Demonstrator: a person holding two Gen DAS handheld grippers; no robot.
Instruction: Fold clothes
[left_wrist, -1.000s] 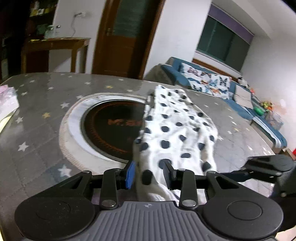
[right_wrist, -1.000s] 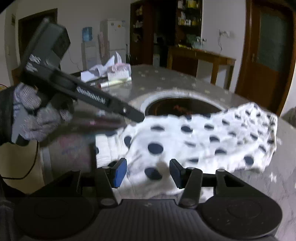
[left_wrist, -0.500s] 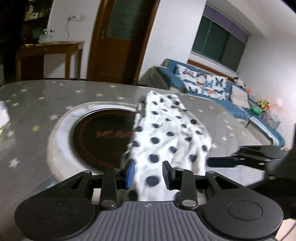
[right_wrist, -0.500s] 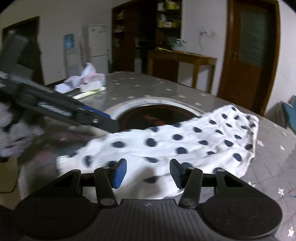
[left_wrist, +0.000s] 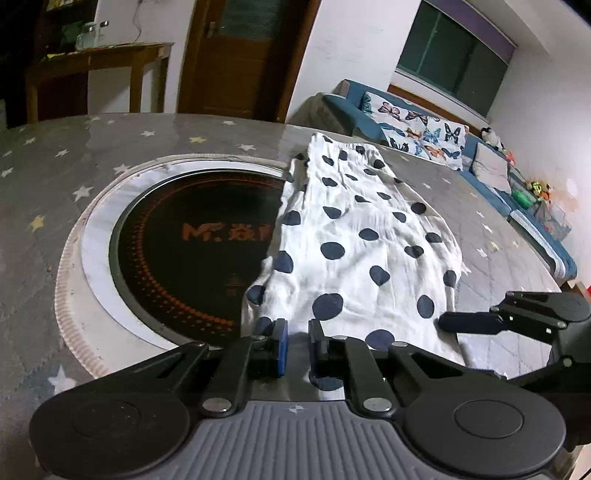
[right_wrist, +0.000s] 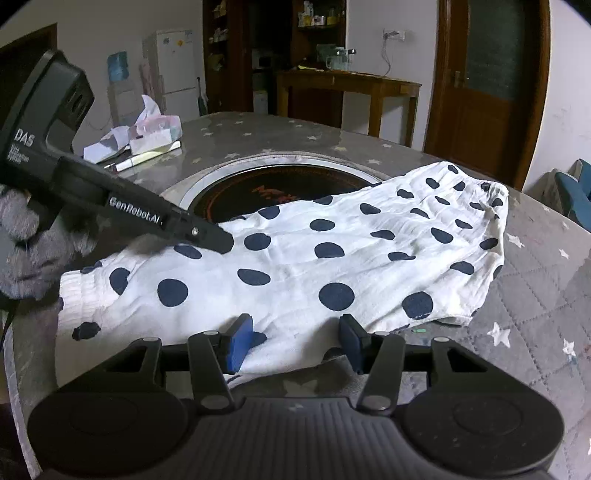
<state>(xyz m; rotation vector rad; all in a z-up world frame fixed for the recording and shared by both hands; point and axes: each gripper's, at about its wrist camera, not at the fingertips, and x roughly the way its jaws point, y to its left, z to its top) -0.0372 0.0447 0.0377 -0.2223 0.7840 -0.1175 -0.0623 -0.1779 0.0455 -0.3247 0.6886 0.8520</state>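
Observation:
A white garment with dark blue dots (left_wrist: 362, 236) lies spread on the grey star-patterned table, partly over the round black cooktop. My left gripper (left_wrist: 297, 347) has its jaws nearly closed on the garment's near edge. It also shows in the right wrist view (right_wrist: 218, 240), its tips pressed on the cloth. The garment (right_wrist: 332, 251) fills the middle of the right wrist view. My right gripper (right_wrist: 295, 341) is open, its fingers over the garment's near hem without pinching it. It also shows in the left wrist view (left_wrist: 454, 325) at the cloth's right edge.
A round black cooktop (left_wrist: 192, 251) with a white rim is set in the table. Tissue packs and papers (right_wrist: 144, 136) lie at the table's far left. A blue sofa (left_wrist: 443, 140) stands beyond the table (left_wrist: 44, 158), and a wooden side table (right_wrist: 347, 85) by the door.
My left gripper's jaws have narrowed onto the garment's near edge. The garment has settled flatter on the table. My right gripper stays open at the hem.

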